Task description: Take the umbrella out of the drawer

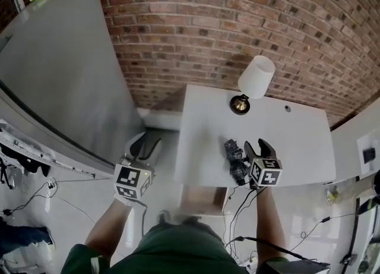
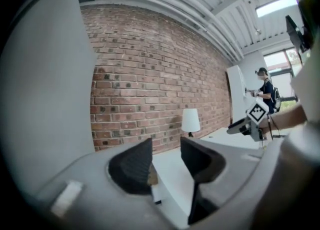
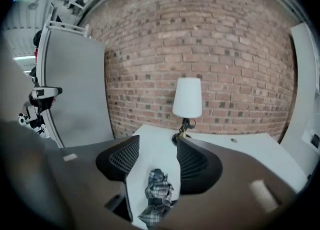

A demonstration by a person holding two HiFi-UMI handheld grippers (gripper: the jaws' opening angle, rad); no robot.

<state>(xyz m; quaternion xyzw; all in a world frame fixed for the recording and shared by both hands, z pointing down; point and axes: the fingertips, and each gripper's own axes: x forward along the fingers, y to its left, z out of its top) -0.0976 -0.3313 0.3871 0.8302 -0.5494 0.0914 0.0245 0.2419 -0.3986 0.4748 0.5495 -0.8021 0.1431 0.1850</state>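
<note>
A folded plaid umbrella (image 1: 236, 161) lies on the white table (image 1: 297, 142) near its front edge. My right gripper (image 1: 259, 148) hovers just right of it, jaws open and off the fabric. In the right gripper view the umbrella (image 3: 157, 194) rests on the tabletop below my right gripper (image 3: 157, 156). Under the table's front edge the drawer (image 1: 202, 198) stands pulled out, its brown inside showing. My left gripper (image 1: 145, 143) hangs left of the table, open. In the left gripper view my left gripper (image 2: 167, 161) has nothing between its jaws.
A white-shaded lamp (image 1: 255, 79) stands at the back of the table by the brick wall (image 1: 237, 23). A tall grey panel (image 1: 59, 76) leans at the left. Cables (image 1: 237, 207) trail on the floor. A person (image 2: 265, 92) stands far off.
</note>
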